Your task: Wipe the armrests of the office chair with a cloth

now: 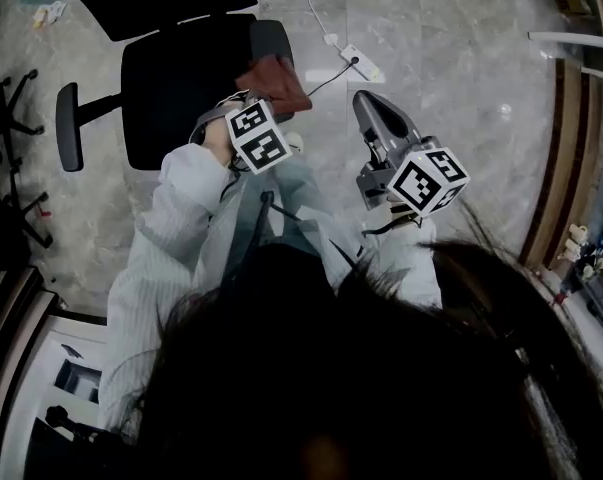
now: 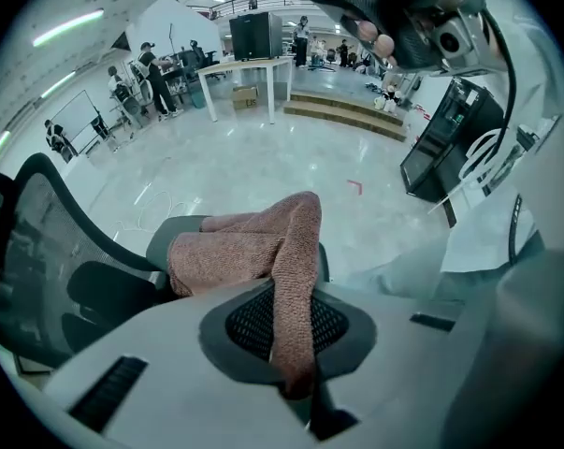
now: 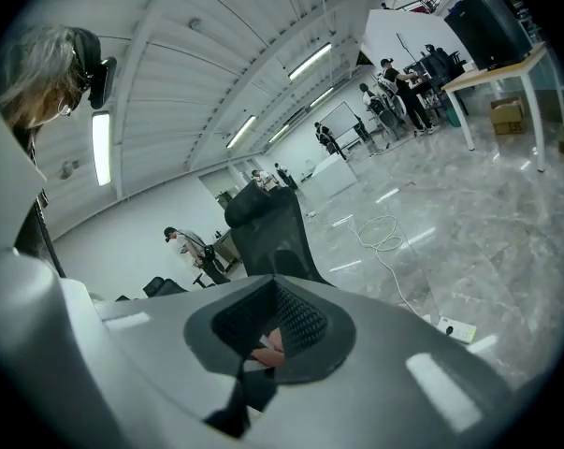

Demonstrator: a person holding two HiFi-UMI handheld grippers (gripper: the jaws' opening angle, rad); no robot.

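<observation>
- Grey polished stone floor [image 1: 451, 88] fills an open hall, with a black mesh-backed office chair [image 1: 176, 88] standing on it and a white power strip [image 1: 359, 63] lying just beside the chair.
- The left gripper [image 2: 296, 391] has its jaws pinched narrow on a fold of the reddish-brown knitted cloth [image 2: 244, 251].
- The free part of the cloth is draped over the dark padded armrest [image 1: 271, 38] on the chair's near side.
- The right gripper [image 1: 366, 103] hovers apart from the chair with its jaws drawn together. It carries nothing I can name; a pinkish fleck between the pads is too small to tell.
- The step in hand looks like wiping this first armrest.
- The next move calls for pressing the cloth flat and drawing it along the pad without loosening the pinch.
- The far armrest [image 1: 69, 126] looks untouched and would come after.
</observation>
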